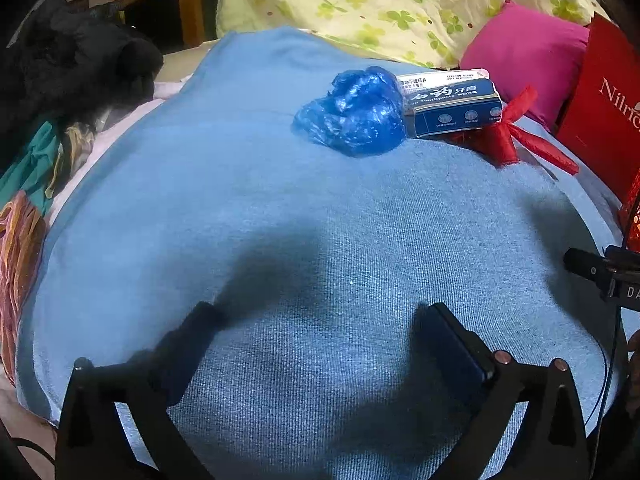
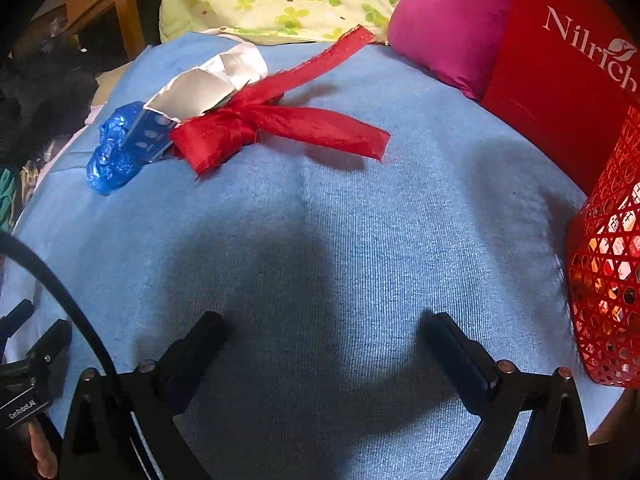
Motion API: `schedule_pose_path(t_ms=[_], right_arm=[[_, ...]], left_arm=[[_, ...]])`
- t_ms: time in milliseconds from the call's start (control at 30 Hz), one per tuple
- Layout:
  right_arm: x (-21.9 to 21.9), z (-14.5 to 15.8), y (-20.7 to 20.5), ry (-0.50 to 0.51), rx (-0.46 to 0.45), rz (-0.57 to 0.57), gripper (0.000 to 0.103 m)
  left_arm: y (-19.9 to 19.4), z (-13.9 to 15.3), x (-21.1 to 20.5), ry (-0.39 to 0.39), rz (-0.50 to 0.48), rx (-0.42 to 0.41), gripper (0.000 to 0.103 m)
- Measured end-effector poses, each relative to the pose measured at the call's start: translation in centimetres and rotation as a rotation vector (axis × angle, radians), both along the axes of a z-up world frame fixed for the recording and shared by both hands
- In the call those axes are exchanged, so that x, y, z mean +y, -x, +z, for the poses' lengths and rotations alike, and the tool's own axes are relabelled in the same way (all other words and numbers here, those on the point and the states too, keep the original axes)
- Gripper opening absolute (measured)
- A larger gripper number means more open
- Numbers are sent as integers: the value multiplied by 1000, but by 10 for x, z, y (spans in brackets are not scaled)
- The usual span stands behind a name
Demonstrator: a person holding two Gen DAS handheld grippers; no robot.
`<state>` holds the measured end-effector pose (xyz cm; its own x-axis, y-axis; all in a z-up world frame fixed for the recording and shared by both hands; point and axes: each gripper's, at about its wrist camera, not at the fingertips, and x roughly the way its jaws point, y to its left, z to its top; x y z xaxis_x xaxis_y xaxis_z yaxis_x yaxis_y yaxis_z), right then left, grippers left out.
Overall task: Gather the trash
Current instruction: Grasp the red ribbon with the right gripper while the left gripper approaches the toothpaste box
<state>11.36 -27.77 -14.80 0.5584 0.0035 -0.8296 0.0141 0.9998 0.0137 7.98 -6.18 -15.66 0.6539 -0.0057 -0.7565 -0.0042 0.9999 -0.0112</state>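
Left gripper (image 1: 320, 320): jaws spread wide, nothing held, hovering over the blue knitted cloth (image 1: 248, 208).
Right gripper (image 2: 324, 328): likewise wide and empty.
Trash: crumpled blue plastic bag (image 1: 352, 114), blue-and-white cardboard box (image 1: 452, 106) and red ribbon bow (image 2: 256, 124) lay clustered at the cloth's far end, likely for gathering.
Bin: red mesh basket (image 2: 608, 264) at the cloth's right edge, probably the drop-off.

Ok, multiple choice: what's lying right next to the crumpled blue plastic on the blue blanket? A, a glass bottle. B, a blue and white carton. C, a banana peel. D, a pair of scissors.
B: the blue and white carton lies against the crumpled blue plastic on the blue blanket, with the red ribbon on its other side.
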Motion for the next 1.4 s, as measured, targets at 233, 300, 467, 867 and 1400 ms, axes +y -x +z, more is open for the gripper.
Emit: schedule_pose_path(t_ms=[233,300,467,867,1400], right_arm=[[4,-1,5,17,3,19,103],[3,-1,2,18,33,37,103],[2,4,-17,12,188,62,103],[-1,9,-1,11,37,180,103],[-5,44,-92,-204,-154,230,51]], left_arm=[[5,-3,0,-8,-7,-28,103],[7,-3,0,-9,-15,-34,103],[9,-3,1,-8,-29,-37,103],[12,4,2,0,-32,-43,103],[7,5,-2,-37,-12,-81,103]])
